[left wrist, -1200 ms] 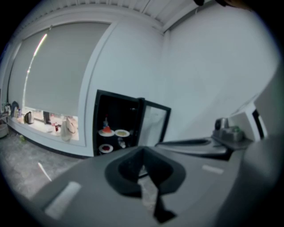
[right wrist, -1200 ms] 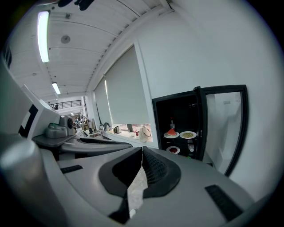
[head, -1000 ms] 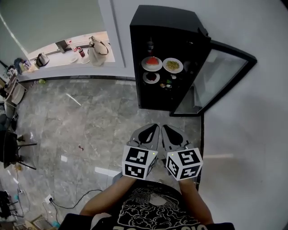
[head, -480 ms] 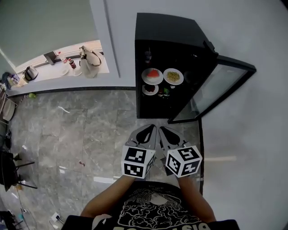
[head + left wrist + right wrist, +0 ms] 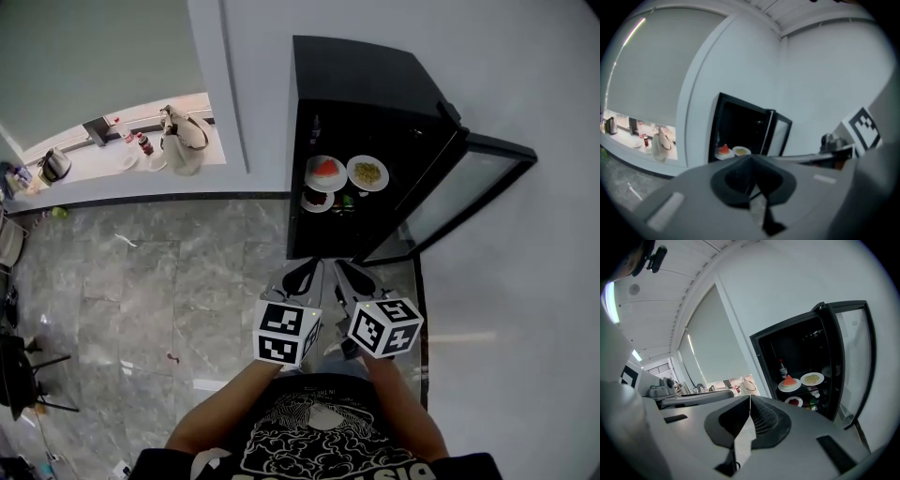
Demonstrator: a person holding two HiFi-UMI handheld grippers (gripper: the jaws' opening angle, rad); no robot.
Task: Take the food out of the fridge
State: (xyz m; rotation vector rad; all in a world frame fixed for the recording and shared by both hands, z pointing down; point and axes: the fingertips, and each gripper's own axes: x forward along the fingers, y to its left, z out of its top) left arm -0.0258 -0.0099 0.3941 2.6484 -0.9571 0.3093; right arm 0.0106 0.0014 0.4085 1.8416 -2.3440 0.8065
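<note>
Ahead, upright fridge (image 5: 366,84) (door (image 5: 461,192) open rightward), food plates (image 5: 325,172) inside

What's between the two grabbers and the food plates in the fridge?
Head view: only a strip of bare floor lies between the left gripper, the right gripper and the fridge. Its door stands open, so the plates are unblocked.

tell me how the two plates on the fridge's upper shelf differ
The red-food plate carries a peaked red wedge; the yellow-food plate carries a flat yellow heap. The red-food plate sits farther from the open door, the yellow-food plate nearer it. Both are round, white and similar in size.
</note>
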